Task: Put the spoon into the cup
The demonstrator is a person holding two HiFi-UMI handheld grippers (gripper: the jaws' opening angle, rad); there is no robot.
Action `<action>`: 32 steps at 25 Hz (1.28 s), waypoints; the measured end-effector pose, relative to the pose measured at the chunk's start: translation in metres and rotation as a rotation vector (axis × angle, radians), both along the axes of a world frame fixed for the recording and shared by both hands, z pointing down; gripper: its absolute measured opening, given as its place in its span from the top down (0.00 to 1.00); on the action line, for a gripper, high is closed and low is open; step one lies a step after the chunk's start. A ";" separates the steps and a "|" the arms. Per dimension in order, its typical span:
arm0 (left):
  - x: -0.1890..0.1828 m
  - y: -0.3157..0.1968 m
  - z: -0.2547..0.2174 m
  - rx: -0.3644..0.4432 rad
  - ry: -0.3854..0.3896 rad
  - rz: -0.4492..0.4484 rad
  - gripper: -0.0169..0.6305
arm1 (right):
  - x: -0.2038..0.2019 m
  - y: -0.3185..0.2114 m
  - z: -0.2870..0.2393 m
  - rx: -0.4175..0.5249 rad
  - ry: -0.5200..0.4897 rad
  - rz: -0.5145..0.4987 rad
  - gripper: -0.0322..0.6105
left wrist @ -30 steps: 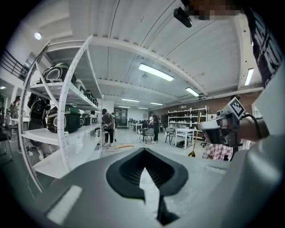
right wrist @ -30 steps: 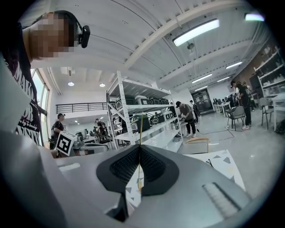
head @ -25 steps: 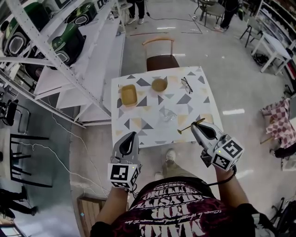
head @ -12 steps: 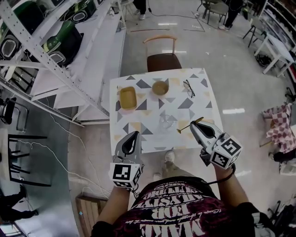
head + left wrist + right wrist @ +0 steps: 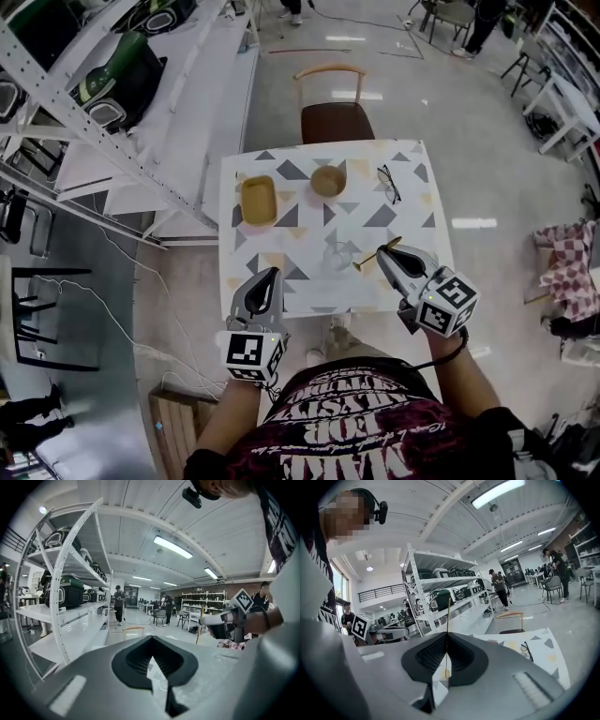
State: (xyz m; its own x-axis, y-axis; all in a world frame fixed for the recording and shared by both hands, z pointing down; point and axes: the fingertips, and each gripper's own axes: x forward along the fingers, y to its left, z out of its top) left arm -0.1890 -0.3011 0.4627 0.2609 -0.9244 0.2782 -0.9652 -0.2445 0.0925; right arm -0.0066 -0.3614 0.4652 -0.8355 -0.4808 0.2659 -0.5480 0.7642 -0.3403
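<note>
Evidently the spoon [image 5: 366, 263] had not yet reached the cup [image 5: 336, 255]. It was clamped by its thin golden handle in the right hand-held gripper [image 5: 382, 251] and hung over the desk [image 5: 375, 220] toward the near right corner, just to the right of the cup. The right gripper view showed the handle standing straight up through the clenched jaws. Gripping it partway along the handle probably left the bowl end free, pointing toward the cup, so it could be tipped over the rim without the jaws touching the glass. The left hand-held gripper [image 5: 272, 275] was clenched on nothing and sat over the near edge toward the left corner, apart from everything. That looked like a waiting position, close enough to steady the cup if it slid. The cup was clear glass, upright near the middle of the near edge, and nothing could be made out inside it. A yellowish tray [image 5: 259, 200] lay toward the far left corner and a round brown bowl [image 5: 325, 180] by the middle of the far edge. Both looked empty, though their contents were too small to be sure of. A pair of glasses [image 5: 389, 184] lay near the far right corner.
</note>
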 end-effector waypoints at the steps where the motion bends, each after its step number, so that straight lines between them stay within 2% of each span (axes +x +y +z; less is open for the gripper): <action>1: 0.000 -0.002 0.002 -0.004 0.002 -0.002 0.97 | -0.002 -0.004 0.005 -0.006 0.004 -0.004 0.90; 12: -0.021 -0.019 0.022 -0.065 -0.005 -0.048 0.97 | -0.025 -0.040 0.065 -0.109 0.046 -0.016 0.90; 17: -0.040 -0.024 0.028 -0.089 -0.017 -0.091 0.97 | -0.031 -0.051 0.100 -0.226 0.021 0.009 0.90; 21: -0.048 -0.030 0.027 -0.098 -0.026 -0.113 0.97 | -0.033 -0.059 0.126 -0.285 0.026 0.026 0.90; 28: -0.050 -0.034 0.031 -0.121 -0.040 -0.122 0.97 | -0.033 -0.063 0.172 -0.326 0.093 0.019 0.90; 32: -0.047 -0.043 0.027 -0.117 -0.052 -0.118 0.97 | -0.033 -0.063 0.192 -0.316 0.153 -0.002 0.90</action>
State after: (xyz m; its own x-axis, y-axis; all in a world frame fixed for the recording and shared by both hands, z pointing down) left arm -0.2359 -0.3443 0.4894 0.1351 -0.9080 0.3965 -0.9908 -0.1200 0.0626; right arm -0.0393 -0.4240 0.6567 -0.7754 -0.3532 0.5234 -0.6095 0.6354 -0.4741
